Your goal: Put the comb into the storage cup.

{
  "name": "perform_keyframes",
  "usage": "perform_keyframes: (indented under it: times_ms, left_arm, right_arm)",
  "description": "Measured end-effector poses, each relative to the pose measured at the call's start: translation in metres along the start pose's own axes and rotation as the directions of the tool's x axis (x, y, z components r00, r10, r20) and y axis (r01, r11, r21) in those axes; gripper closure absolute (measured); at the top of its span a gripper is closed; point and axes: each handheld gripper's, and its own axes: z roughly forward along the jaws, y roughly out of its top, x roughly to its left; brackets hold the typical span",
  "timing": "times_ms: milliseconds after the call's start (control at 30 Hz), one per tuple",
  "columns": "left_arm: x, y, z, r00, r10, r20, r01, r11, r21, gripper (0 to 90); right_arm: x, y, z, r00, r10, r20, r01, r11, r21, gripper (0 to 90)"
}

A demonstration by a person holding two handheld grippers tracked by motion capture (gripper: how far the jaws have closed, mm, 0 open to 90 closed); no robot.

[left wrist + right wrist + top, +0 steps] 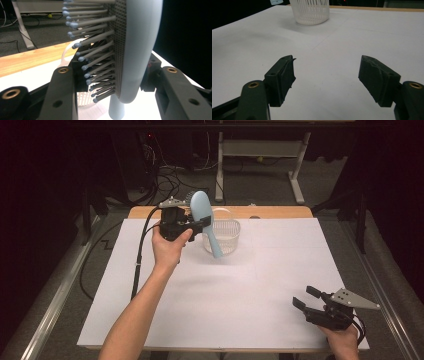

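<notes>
Holding a light blue hairbrush (205,221) in the high view, the left gripper (201,223) clamps it near the neck, lifted off the worktop (210,290) toward the far edge, left of centre. Brush head points up and away, handle hangs down over the near rim of the white slatted basket (227,236), which stands close to the far edge. Step in hand looks like dropping the brush into that basket. To do it well: shift slightly right and away so the handle tip is over the basket's opening rather than its rim, lower handle-first, release only once the tip is inside. Risk: the long brush may tip the light basket. Right gripper (306,298) rests near the near right corner, jaws spread wide, nothing between them.

Left gripper view: jaws closed on the hairbrush (140,50), one against the smooth back, the other on the bristle side; grey ball-tipped bristles (95,55) stick out left. Grip looks firm, no tilt correction needed. Basket (83,98) sits below, behind the jaws, on the white sheet; wooden far edge (30,58) beyond.

Right gripper view: right gripper (327,80) wide open, empty, over bare white worktop (332,50). Basket (310,11) stands well apart, far ahead. It could steady the basket wall if it wobbles.
</notes>
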Motion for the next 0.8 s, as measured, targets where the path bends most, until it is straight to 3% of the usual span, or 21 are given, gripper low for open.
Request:
perform_keyframes:
  times_ms: [800]
  left_arm:
    - [-0.001, 0.030, 0.021, 0.9996, 0.009, -0.026, -0.010, 0.9998, -0.018, 52.5]
  right_arm:
    - [0.000, 0.000, 0.000, 1.0000, -0.001, -0.004, 0.001, 1.000, 0.000, 29.4]
